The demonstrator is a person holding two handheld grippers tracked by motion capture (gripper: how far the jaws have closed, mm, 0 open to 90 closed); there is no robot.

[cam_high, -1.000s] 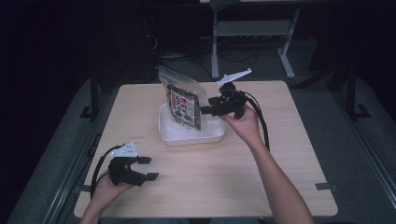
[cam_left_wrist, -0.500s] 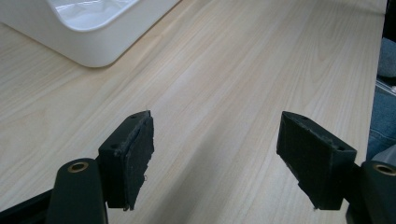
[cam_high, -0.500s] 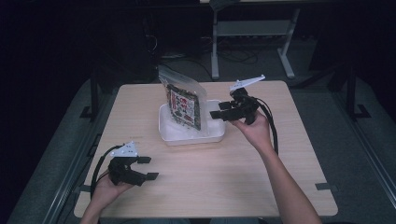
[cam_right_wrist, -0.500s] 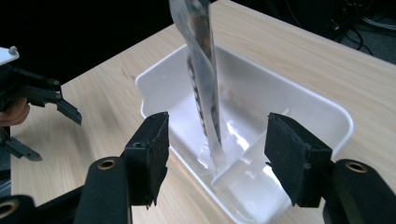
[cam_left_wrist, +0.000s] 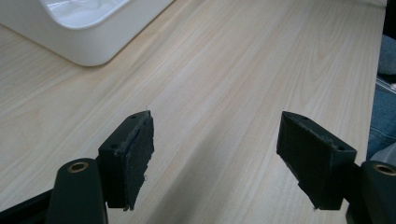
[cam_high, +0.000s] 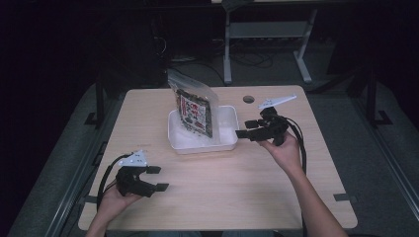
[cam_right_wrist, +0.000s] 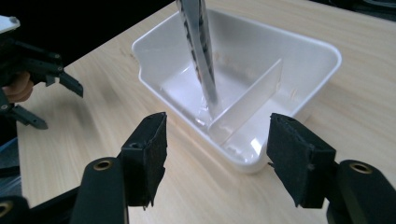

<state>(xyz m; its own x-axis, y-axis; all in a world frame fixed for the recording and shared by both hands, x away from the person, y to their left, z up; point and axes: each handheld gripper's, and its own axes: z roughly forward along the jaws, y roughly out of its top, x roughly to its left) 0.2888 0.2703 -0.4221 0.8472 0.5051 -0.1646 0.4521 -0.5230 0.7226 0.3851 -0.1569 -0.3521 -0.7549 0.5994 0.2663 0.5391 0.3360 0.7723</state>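
A clear bag (cam_high: pixel 195 111) with a printed packet inside stands upright in a white tray (cam_high: pixel 202 148) at the table's middle. In the right gripper view the bag (cam_right_wrist: pixel 198 42) is seen edge-on, leaning by the divider (cam_right_wrist: pixel 247 102) of the tray (cam_right_wrist: pixel 303 51). My right gripper (cam_high: pixel 245 128) hovers just right of the tray, pointing at it. It (cam_right_wrist: pixel 219 154) is open and empty, and its jaws have just been opening. My left gripper (cam_high: pixel 158 178) rests low at the front left, open (cam_left_wrist: pixel 217 154) with bare wood between its jaws.
The wooden table (cam_high: pixel 222 197) has a round cable hole (cam_high: pixel 248 99) near its far edge. A metal stand (cam_high: pixel 227 49) rises from the dark floor behind it. A corner of the tray (cam_left_wrist: pixel 93 42) lies ahead of the left gripper. The left gripper (cam_right_wrist: pixel 56 105) appears beyond the tray.
My right gripper has drawn back to the right from the bag's top and sunk lower, jaws wider. The bag stays standing in the tray. The left gripper has not moved.
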